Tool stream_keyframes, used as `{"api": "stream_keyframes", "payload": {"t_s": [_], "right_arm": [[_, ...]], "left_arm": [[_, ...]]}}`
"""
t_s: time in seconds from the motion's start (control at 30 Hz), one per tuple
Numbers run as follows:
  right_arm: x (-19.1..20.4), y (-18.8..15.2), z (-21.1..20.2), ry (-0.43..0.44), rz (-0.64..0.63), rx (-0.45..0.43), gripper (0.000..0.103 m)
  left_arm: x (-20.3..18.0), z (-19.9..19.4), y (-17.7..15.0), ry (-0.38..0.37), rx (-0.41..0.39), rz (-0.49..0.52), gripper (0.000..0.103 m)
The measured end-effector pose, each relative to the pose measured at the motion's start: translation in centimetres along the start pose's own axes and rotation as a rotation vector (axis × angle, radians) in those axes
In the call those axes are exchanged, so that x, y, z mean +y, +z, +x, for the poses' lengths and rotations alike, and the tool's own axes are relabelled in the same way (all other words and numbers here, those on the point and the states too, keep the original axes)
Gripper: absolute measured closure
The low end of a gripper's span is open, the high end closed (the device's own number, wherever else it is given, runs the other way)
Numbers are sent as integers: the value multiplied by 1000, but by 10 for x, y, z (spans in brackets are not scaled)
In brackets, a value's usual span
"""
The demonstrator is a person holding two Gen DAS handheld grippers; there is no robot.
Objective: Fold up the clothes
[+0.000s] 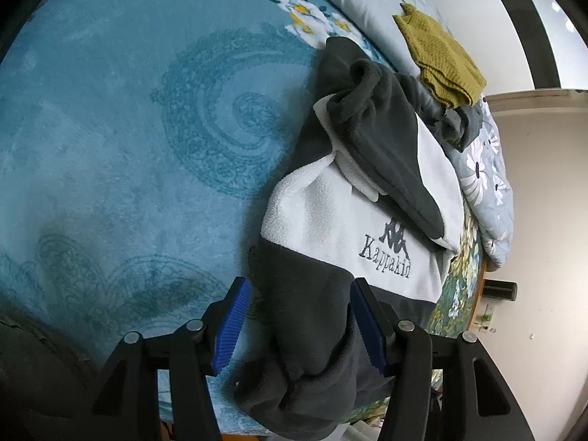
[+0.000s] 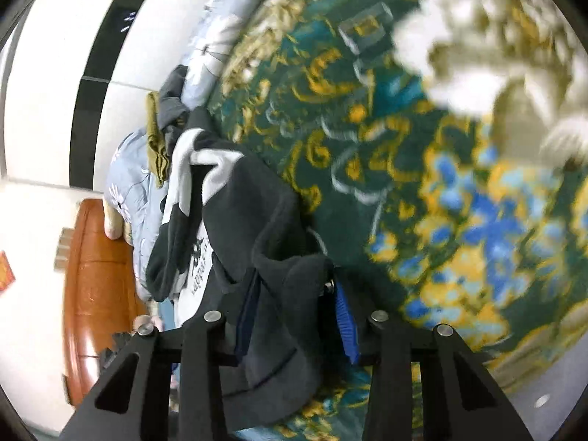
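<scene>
1. Setting's a bed (image 1: 110, 128) with a teal plush blanket with swirly patterns; a grey floral quilt (image 1: 485, 169) is bunched along the far edge, white wall behind; the right wrist view shows a dark green flowery cover (image 2: 422, 183), pretty blurry, plus a brown wooden headboard (image 2: 95, 275) off to the side.
2. Left tool (image 1: 299, 321): jaws about half open, blue ribbed pads either side of the dark hem of the fleece top (image 1: 341, 228); fabric sits between them and touches the right-hand pad, but there's a visible gap at the other pad, so not pinched.
3. Right tool (image 2: 297, 316): jaws narrower; a thick fold of the same dark fleece is bunched between the blue pads and fills the gap, so it looks clamped on it.
4. The fleece top is dark grey and white with a "Kappakid" logo on the white chest panel; it's lying on the bed near the edge, rumpled, one dark sleeve flopped across the white part.
5. Beyond it there's a mustard knit garment (image 1: 441, 55) on the quilt and some other grey clothing (image 1: 459, 121) touching it.
</scene>
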State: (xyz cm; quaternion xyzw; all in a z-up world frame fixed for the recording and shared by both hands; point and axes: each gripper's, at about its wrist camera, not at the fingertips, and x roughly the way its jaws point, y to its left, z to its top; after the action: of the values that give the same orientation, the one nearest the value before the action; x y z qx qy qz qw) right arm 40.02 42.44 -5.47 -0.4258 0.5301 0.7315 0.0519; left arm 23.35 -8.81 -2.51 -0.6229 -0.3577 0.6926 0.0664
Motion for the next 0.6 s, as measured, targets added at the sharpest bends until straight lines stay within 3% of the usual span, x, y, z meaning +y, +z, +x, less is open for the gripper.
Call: {"api": "stream_keyframes", "payload": {"t_s": [0.27,0.4,0.47,0.5,0.6], "right_arm": [[16,-19,-6,5,-109,101,62],[4,-21,4,-86,-89,109,62],[-2,-18,6,-99,-47,87,72],[-2,-18,5,-97,-29,67,86],[10,-20,-6,-43,-68,33,88]], "left_arm": [[4,0,2,-17,-4,-24,42],[1,0,1,-23,-2,-11,42],[0,-1,0,-25,-3,-6,42],[0,-1,1,-27,-5,-5,41],[3,-2,2,-35,-8,-19,41]]}}
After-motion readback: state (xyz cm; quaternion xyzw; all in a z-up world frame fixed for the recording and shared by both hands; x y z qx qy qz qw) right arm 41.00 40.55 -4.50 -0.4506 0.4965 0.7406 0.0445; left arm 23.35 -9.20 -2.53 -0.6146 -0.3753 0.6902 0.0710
